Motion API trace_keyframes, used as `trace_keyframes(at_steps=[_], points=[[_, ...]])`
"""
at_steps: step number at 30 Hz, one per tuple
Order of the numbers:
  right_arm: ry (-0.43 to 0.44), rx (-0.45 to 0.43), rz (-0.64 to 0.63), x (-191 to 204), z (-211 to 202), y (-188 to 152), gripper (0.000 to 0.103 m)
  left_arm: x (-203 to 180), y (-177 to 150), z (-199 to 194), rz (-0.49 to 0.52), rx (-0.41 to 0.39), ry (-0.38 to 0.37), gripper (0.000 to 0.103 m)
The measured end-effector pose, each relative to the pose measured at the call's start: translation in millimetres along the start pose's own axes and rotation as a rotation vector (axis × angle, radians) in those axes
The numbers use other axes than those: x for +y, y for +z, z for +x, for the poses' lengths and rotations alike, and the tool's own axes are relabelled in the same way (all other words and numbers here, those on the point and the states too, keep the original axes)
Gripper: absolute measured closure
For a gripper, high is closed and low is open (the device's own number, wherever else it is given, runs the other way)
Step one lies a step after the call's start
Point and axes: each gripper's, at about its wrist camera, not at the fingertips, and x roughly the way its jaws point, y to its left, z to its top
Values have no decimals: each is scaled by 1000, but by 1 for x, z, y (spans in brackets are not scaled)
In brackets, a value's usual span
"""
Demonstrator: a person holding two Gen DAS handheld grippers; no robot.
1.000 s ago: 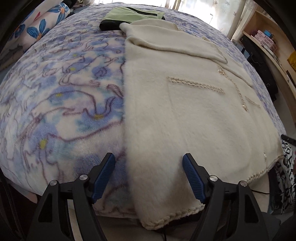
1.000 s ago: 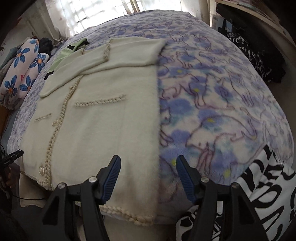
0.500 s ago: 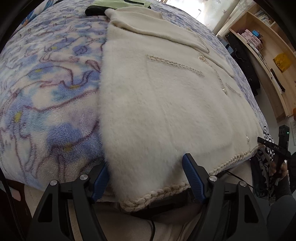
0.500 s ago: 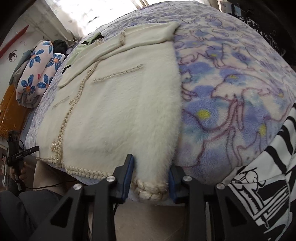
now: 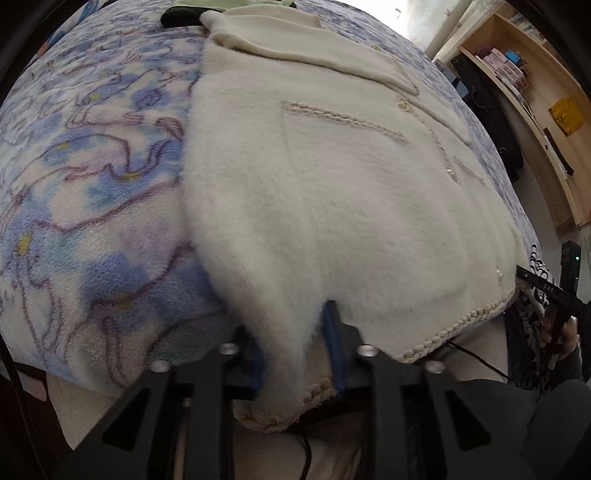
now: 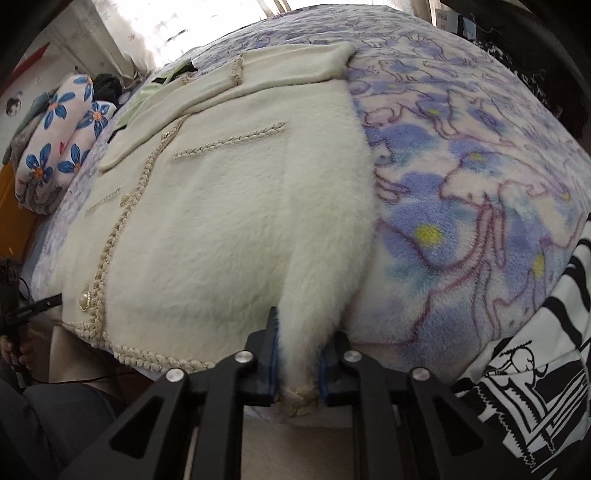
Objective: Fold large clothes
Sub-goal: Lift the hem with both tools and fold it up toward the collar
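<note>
A cream fluffy cardigan (image 5: 332, 192) with braided trim and pearl buttons lies flat on a bed, sleeves folded across its top. It also shows in the right wrist view (image 6: 229, 206). My left gripper (image 5: 295, 354) is shut on the cardigan's bottom-left hem corner at the bed's near edge. My right gripper (image 6: 297, 365) is shut on the bottom-right hem corner, the fabric bunched between its blue pads (image 6: 272, 358).
A blue and purple floral fleece blanket (image 5: 92, 192) covers the bed. A green garment (image 5: 221, 3) lies beyond the cardigan. A flowered pillow (image 6: 62, 136) sits at the far left. A black-and-white printed cloth (image 6: 535, 369) hangs at the right. Wooden shelves (image 5: 546, 110) stand beside the bed.
Both grippers moved in to the hem at the bed's edge and closed on its two bottom corners; the right one closed first, the left one only now.
</note>
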Motion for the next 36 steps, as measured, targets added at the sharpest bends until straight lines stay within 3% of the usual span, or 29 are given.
trace_keyframes(at_steps=[3, 5, 10, 14, 18, 23, 27, 30, 31, 32, 33, 34, 36], points=[[-22, -21, -11, 7, -12, 4, 91, -7, 7, -2, -23, 14, 8, 93], [-8, -55, 1, 10, -27, 10, 91, -9, 12, -11, -53, -2, -24, 94], [69, -174, 38, 21, -62, 37, 91, -15, 38, -54, -121, -127, -157, 94], [137, -261, 59, 34, -76, 79, 92, -19, 73, -77, -171, -219, -242, 94], [163, -345, 98, 35, -79, 135, 92, -16, 123, -88, -198, -320, -267, 94], [171, -397, 214, 12, -64, 222, 92, 19, 208, -78, -286, -386, -278, 94], [172, -416, 277, -11, -31, 300, 91, 41, 287, -53, -292, -415, -210, 92], [190, -382, 298, -25, 7, 347, 83, 57, 337, -25, -305, -394, -143, 80], [165, -347, 291, -26, 23, 360, 79, 63, 352, -13, -317, -373, -117, 68], [106, -324, 279, -26, 35, 368, 62, 68, 362, -2, -334, -356, -78, 51], [40, -314, 263, -25, 47, 374, 44, 74, 371, 8, -354, -345, -21, 44], [23, -309, 248, -26, 56, 377, 40, 78, 376, 14, -361, -342, 5, 38], [52, -280, 226, -30, 75, 378, 40, 84, 385, 26, -344, -325, 20, 38]])
